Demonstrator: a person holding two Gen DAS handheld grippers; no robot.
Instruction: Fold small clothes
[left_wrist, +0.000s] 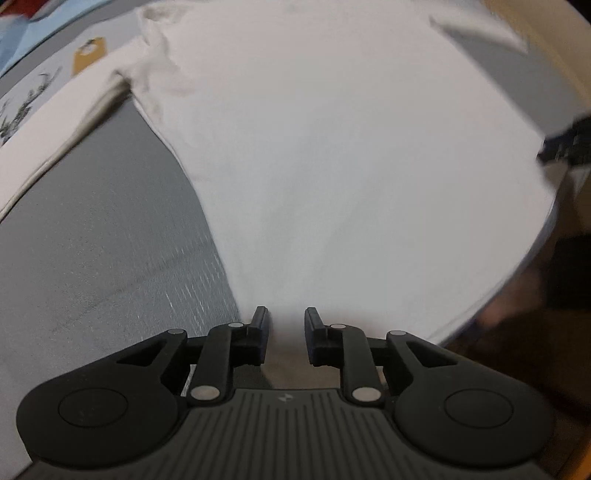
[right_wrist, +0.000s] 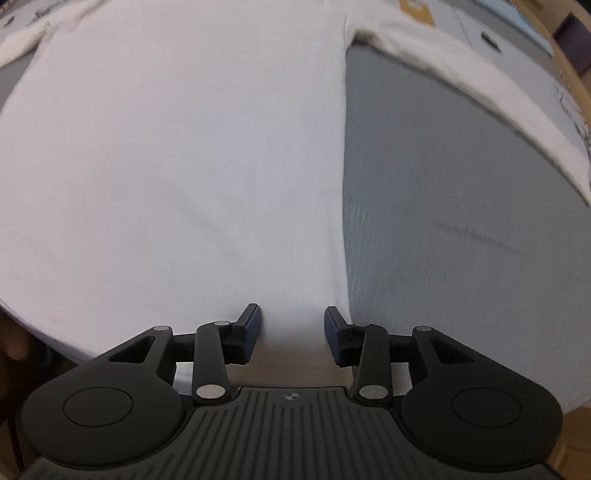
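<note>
A white long-sleeved shirt (left_wrist: 325, 140) lies spread flat on a grey table (left_wrist: 92, 251), hem toward me. My left gripper (left_wrist: 286, 314) is open at the hem's left corner, with cloth between its jaws. My right gripper (right_wrist: 292, 312) is open at the hem's right corner of the same shirt (right_wrist: 177, 155), jaws either side of the cloth. One sleeve (left_wrist: 62, 136) stretches left in the left wrist view, and the other sleeve (right_wrist: 480, 92) stretches right in the right wrist view. The right gripper shows as a dark shape (left_wrist: 565, 144) at the right edge of the left wrist view.
The grey table surface (right_wrist: 461, 221) lies beside the shirt. A yellow tag or card (left_wrist: 88, 55) and printed blue-white sheets (left_wrist: 26, 99) lie beyond the sleeve. The table's near edge runs just under both grippers.
</note>
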